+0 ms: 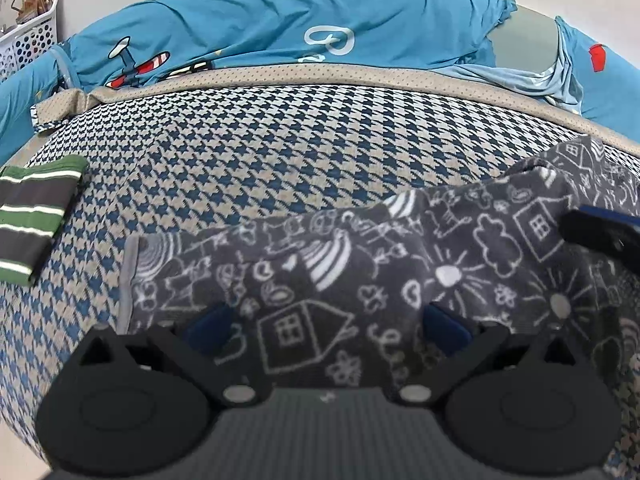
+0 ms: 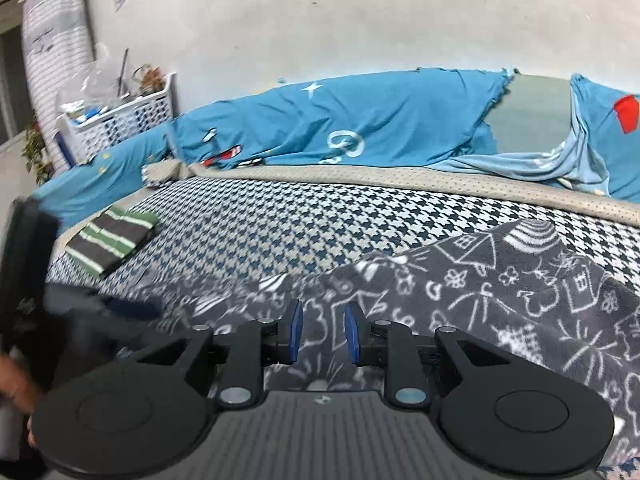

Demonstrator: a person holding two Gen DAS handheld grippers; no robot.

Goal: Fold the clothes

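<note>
A: Status? Grey doodle-print garment [image 1: 360, 280] lies spread on the houndstooth bed cover [image 1: 280, 140], partly bunched. Striped folded piece [image 1: 36, 216] sits off to the left, looks done.

B: Left tool [image 1: 326, 322]: jaws wide apart, cloth lying between and over the pads, not clamped. Right tool [image 2: 323, 330]: narrow gap, nothing pinched that I can see.

A: So mid-fold, between grasps?

B: My read. Next move probably needs both tools to pinch an edge, then carry it over evenly.

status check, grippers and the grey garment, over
Left gripper open wide over grey doodle-print garment. Right gripper narrow, nothing pinched. Path clear.
</note>
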